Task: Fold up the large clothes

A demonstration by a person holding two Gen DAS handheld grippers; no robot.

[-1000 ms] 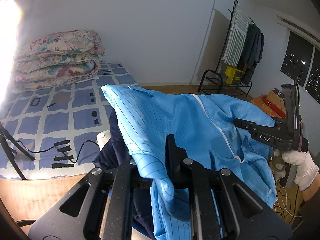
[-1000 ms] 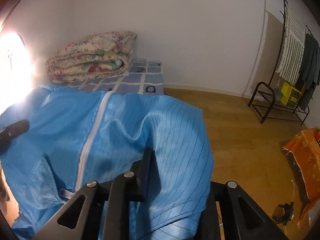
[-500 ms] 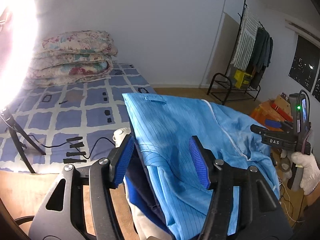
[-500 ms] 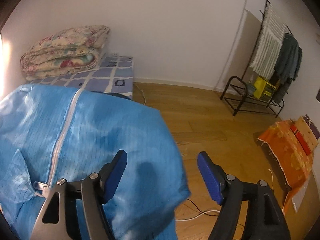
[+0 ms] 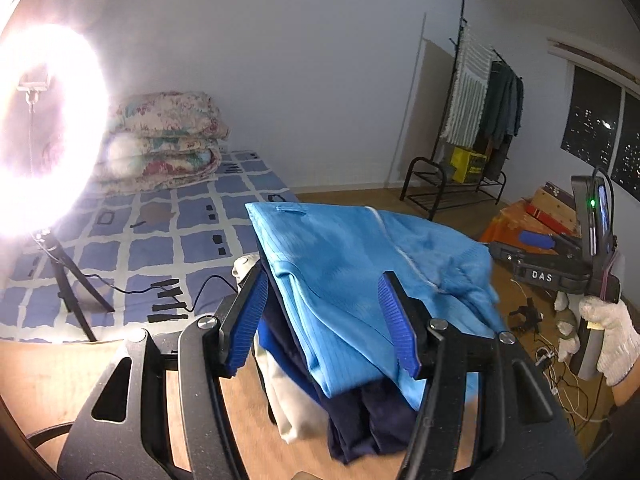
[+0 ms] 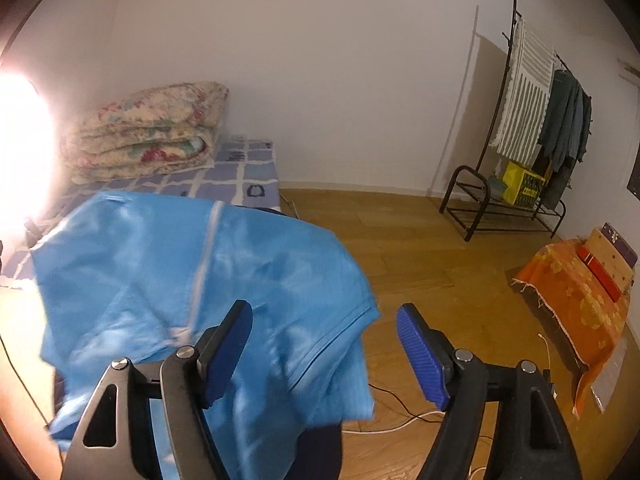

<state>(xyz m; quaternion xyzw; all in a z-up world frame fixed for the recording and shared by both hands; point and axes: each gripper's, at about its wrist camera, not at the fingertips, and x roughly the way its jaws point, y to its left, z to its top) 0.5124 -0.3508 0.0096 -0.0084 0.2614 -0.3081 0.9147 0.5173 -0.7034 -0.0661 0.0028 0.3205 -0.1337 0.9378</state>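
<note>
A light blue zip-front garment (image 5: 352, 256) lies draped over a pile of darker clothes (image 5: 360, 412) and a pale cloth in front of me. My left gripper (image 5: 324, 320) is open, its blue pads either side of the garment's near edge, holding nothing. My right gripper (image 6: 324, 354) is open and empty, just short of the garment (image 6: 200, 280), whose hem hangs between the fingers. The right gripper also shows in the left wrist view (image 5: 536, 240), held in a white-gloved hand.
A mattress with a blue checked sheet (image 5: 132, 240) carries a folded floral quilt (image 5: 164, 136). A ring light on a tripod (image 5: 44, 128) glares at left. A clothes rack (image 6: 532, 132) stands by the far wall. An orange cloth-covered box (image 6: 576, 292) and cables lie on the wood floor.
Both grippers let go of the blue garment and opened, then drew back from it. The garment dropped onto the pile and hangs loose.
</note>
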